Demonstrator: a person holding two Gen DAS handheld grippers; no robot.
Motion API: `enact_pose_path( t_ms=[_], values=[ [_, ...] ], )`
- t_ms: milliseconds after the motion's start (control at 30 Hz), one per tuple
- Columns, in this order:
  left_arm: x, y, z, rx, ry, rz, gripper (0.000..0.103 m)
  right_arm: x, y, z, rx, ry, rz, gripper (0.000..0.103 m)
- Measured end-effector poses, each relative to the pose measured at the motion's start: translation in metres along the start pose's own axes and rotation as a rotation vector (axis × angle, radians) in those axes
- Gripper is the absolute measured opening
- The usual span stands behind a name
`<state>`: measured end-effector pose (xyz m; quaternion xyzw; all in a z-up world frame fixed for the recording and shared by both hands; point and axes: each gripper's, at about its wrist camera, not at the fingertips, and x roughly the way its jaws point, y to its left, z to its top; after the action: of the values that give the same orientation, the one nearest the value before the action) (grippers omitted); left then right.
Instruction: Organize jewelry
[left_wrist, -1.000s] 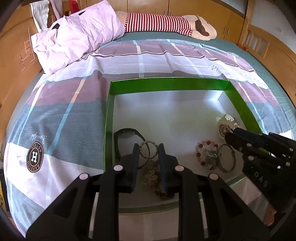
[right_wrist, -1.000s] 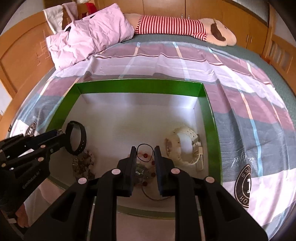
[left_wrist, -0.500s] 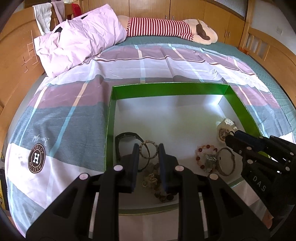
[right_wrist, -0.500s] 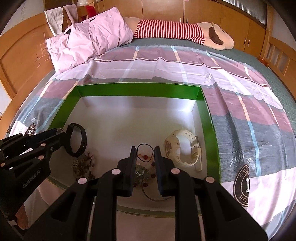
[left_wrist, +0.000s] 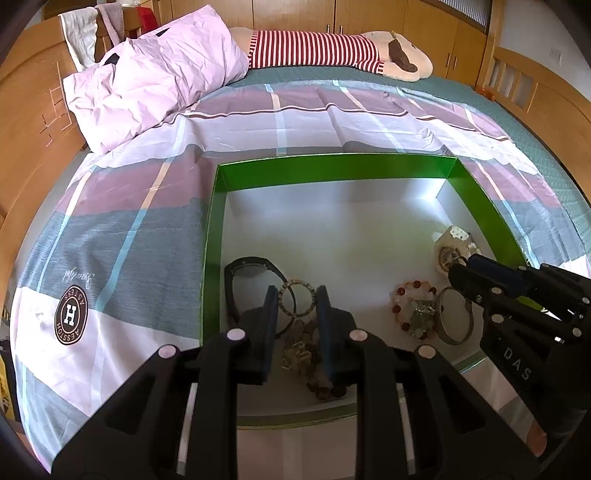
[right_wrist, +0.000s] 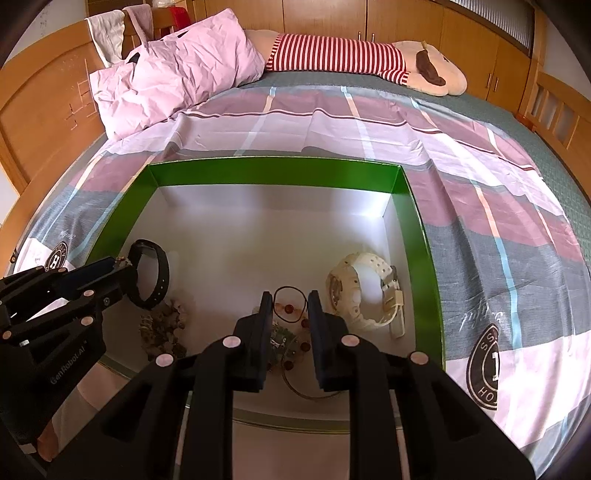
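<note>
Since the earlier frames nothing of note has moved: both claws hang over the near end of the green-walled box (left_wrist: 332, 168) and every piece lies where it lay.

The left claw (left_wrist: 297, 301) stands narrowly parted and holds nothing; between its fingers, well below them, lie a speckled bangle (left_wrist: 298, 299) and a heap of chain and beads (left_wrist: 310, 360). The right claw (right_wrist: 287, 306) is likewise narrowly parted and empty, above a red-beaded bracelet (right_wrist: 291, 332) with a thin black cord loop (right_wrist: 291, 295) just beyond it.

All the jewelry sits on the white floor of the box, which rests on a plaid bedspread (left_wrist: 122, 240). A black watch (left_wrist: 251, 273) lies near the left wall. A white watch (right_wrist: 364, 291) lies by the right wall. A plain metal bangle (left_wrist: 456, 317) touches the beaded bracelet on its right-hand side in the left view.

Handling, as judged:
- All pieces look light.
- The bangles appear rigid and smooth, liable to slip; grip across the rim.
- The watches have flexible straps around a hard case; take the strap edge-on.
- The chain heap is limp and apt to tangle or trail. Pinch it at its thickest clump.
- The beaded bracelet is probably on elastic, so it will sag when lifted; take it across the beads.
</note>
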<state>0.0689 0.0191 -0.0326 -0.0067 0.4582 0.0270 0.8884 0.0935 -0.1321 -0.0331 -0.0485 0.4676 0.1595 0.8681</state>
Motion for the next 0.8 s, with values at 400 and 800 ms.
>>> enact_pose_path(
  t_ms=[400,800],
  values=[
    [0.005,-0.001,-0.002,0.001,0.012,0.003,0.021,0.004,0.002,-0.003,-0.004,0.011,-0.006,0.019],
    [-0.008,-0.001,0.0,-0.006,-0.021,0.001,0.052,-0.005,-0.005,0.0,0.031,-0.009,-0.017,0.054]
  ],
)
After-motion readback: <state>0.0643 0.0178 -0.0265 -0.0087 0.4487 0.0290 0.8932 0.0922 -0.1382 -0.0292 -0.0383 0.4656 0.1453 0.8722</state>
